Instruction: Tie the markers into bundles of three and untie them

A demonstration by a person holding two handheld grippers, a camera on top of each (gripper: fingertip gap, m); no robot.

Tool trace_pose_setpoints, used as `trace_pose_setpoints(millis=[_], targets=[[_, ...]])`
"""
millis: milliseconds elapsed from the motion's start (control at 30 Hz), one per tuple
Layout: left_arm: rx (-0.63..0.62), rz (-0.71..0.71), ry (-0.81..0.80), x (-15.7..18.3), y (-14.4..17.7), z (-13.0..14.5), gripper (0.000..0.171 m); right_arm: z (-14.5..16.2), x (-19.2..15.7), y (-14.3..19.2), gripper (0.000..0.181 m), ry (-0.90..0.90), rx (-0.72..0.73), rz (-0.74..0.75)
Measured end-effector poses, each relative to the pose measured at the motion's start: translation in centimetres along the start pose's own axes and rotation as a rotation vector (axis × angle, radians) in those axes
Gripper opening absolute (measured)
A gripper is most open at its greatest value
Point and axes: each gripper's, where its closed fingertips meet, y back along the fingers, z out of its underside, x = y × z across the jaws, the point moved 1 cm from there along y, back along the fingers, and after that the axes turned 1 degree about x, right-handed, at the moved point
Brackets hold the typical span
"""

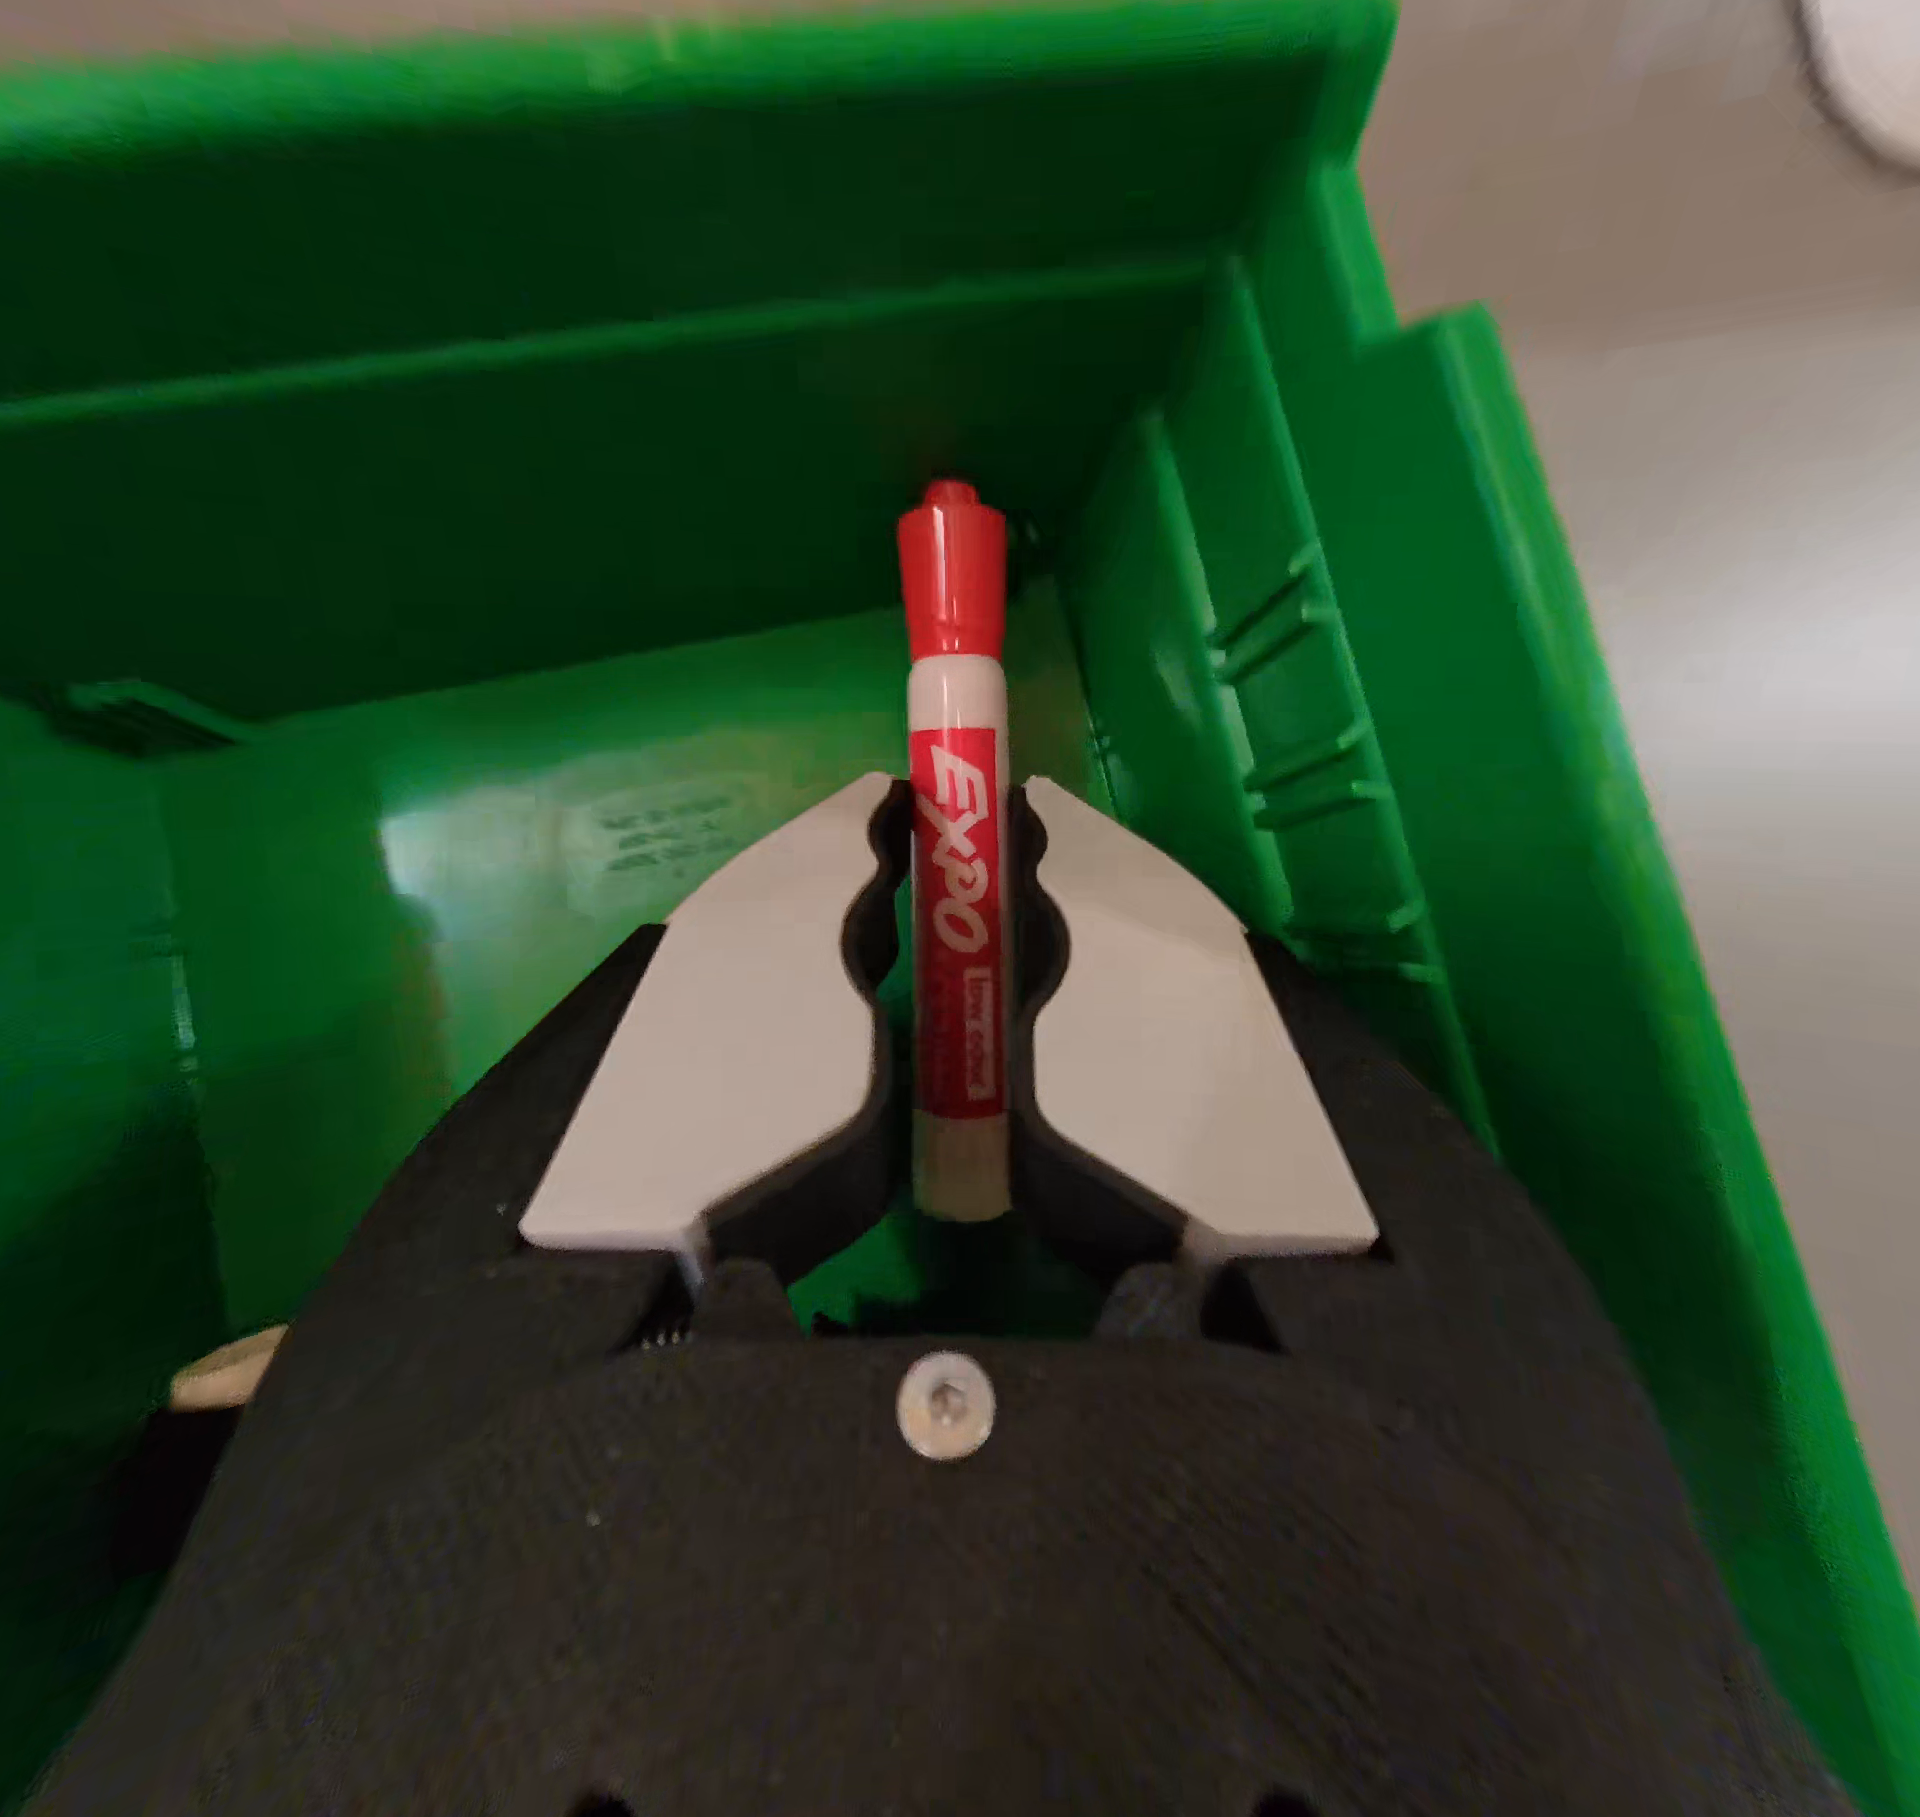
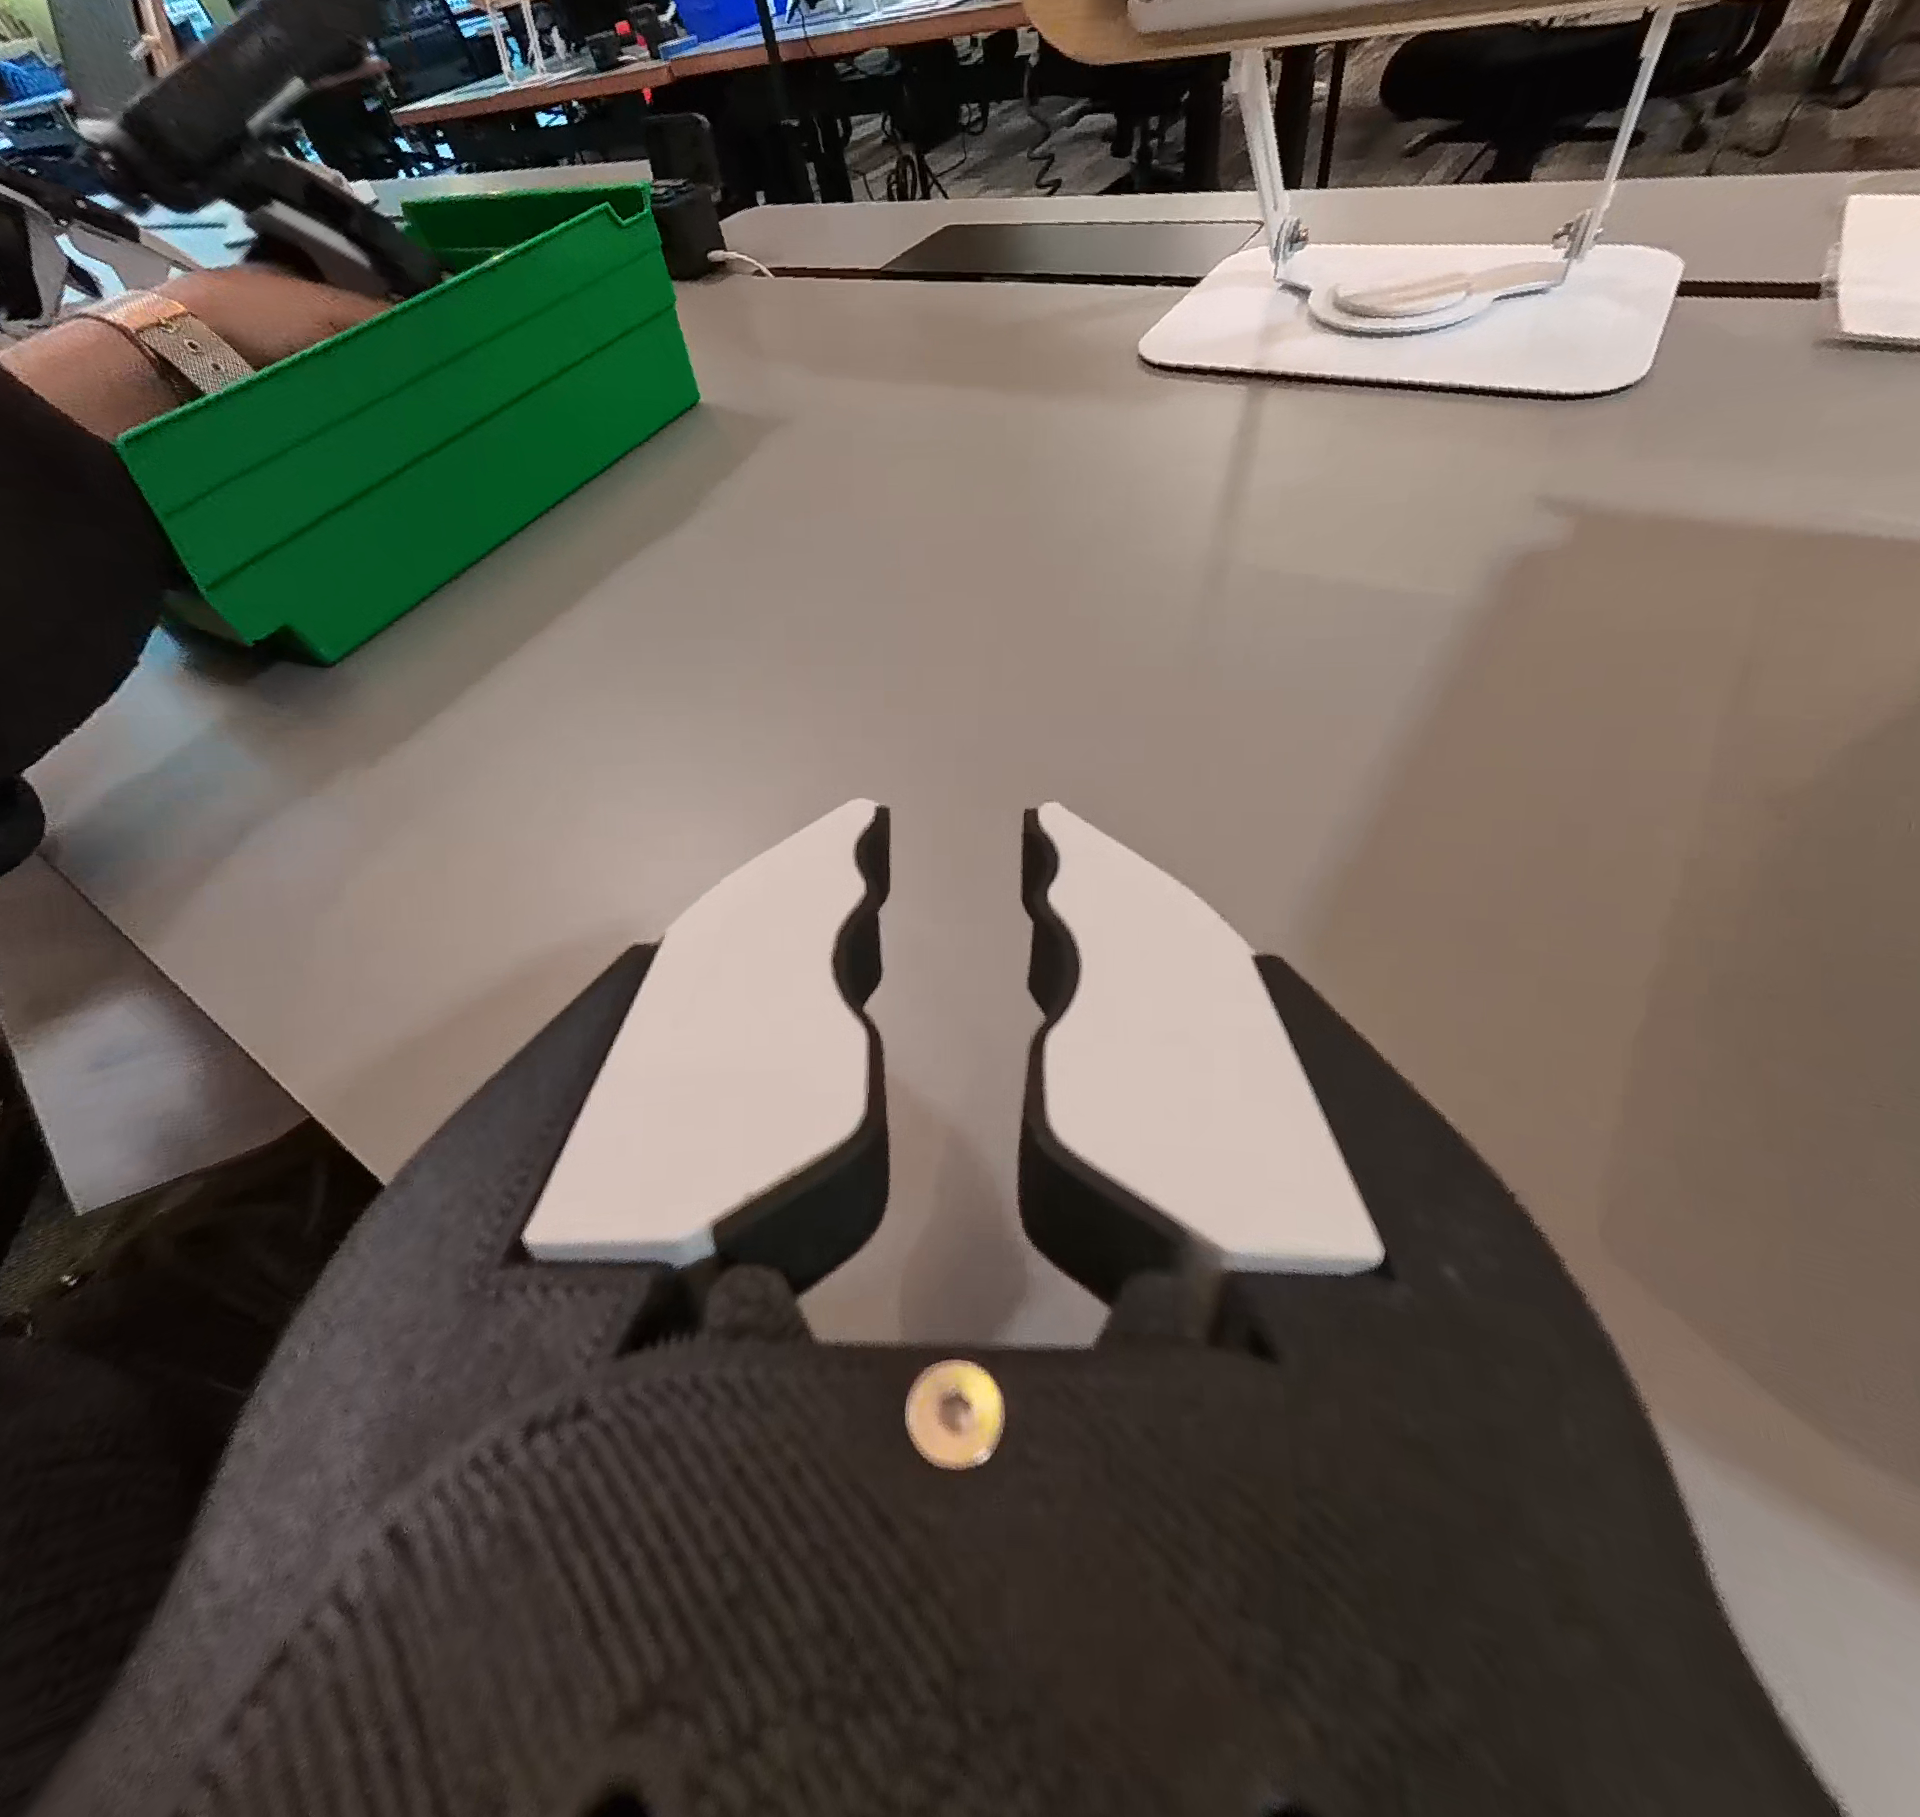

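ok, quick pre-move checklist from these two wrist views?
1. Left gripper shut on red dry-erase marker: ok.
2. Marker cap on: ok.
3. Marker inside green plastic bin, near its right wall: ok.
4. Marker tip touching bin floor: cannot tell.
5. Right gripper open and empty above the grey table: ok.
6. Right gripper apart from bin: ok.

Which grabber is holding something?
The left gripper: its fingers are shut on a red marker inside the green bin. The right gripper is open, with only bare grey table between its fingers.
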Motion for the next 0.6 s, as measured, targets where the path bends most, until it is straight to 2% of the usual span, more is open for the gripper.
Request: trace_pose_setpoints(millis=[100, 200, 267, 300, 433, 533, 600], targets=[[0.223, 0.003, 0.071, -1.3, 3.3, -2.9, 0.021, 0.2, -0.5, -0.7, 0.024, 0.011, -0.015, -0.022], [0.411, -0.026, 0.134, -3.3, 7.7, -4.6, 0.021, 0.1, -1.4, -1.8, 0.024, 0.013, -0.03, -0.071], [0.56, 0.04, 0.139, -3.0, 11.0, -5.8, 0.021, -0.1, -2.1, -2.6, 0.024, 0.025, -0.031, -0.101], [0.593, 0.072, 0.147, -2.6, 12.3, -6.1, 0.021, -0.2, -2.5, -3.0, 0.024, 0.031, -0.033, -0.119], [0.616, 0.096, 0.019, 1.8, 16.2, -6.5, 0.021, -0.5, -4.4, -4.7, 0.024, 0.066, -0.043, -0.199], [0.612, 0.095, -0.143, 7.7, 17.9, -6.3, 0.021, -0.9, -6.1, -5.8, 0.024, 0.102, -0.038, -0.263], [0.611, 0.142, -0.248, 13.0, 18.2, -5.3, 0.02, -1.5, -7.2, -6.2, 0.024, 0.118, -0.008, -0.312]])
